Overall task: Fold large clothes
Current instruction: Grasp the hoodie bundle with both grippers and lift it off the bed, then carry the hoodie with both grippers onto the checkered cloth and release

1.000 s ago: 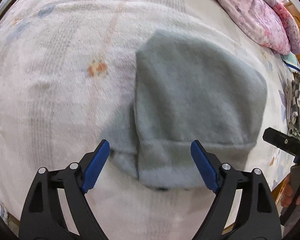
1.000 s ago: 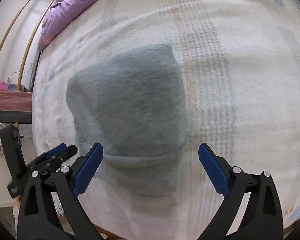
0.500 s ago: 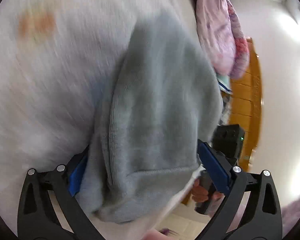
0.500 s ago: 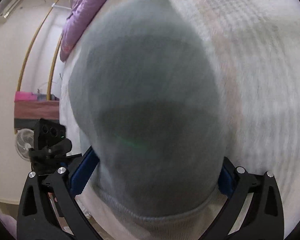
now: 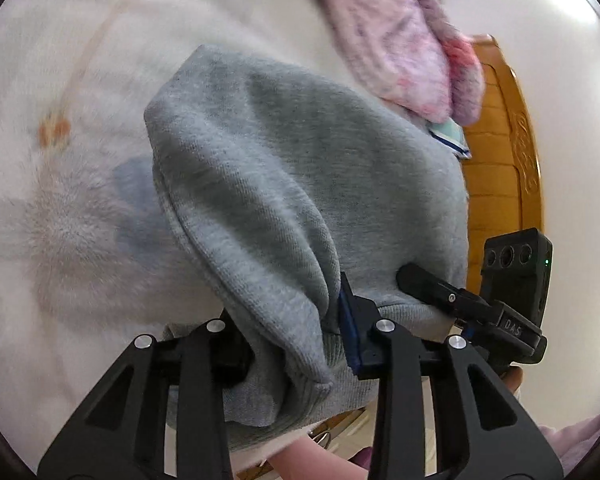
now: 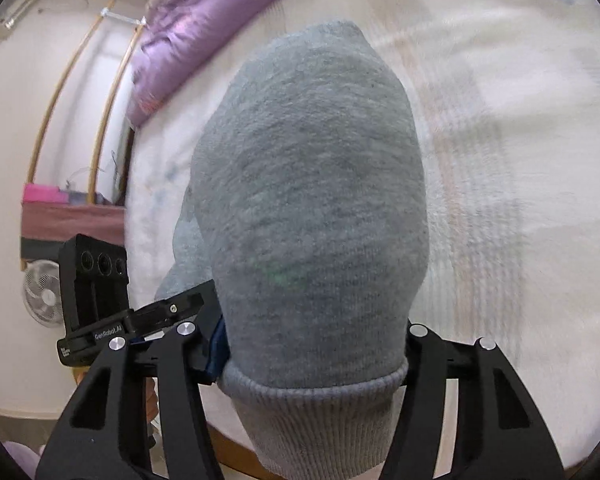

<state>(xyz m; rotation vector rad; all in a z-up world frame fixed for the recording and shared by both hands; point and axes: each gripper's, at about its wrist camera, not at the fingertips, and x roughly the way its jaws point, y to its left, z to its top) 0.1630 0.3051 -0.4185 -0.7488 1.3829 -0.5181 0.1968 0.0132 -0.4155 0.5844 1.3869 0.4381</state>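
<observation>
A pale fuzzy bedspread [image 5: 80, 208] fills the background, with a pink quilt [image 5: 400, 40] at upper right of your left view. Your left gripper [image 5: 296, 332] is closing, the grey sweatshirt [image 5: 300, 184] bunched between its jaws at lower centre. Your right gripper [image 6: 316, 344] is closing too, its jaws pressing the sweatshirt's ribbed hem [image 6: 320, 412], fabric filling mid-frame.
</observation>
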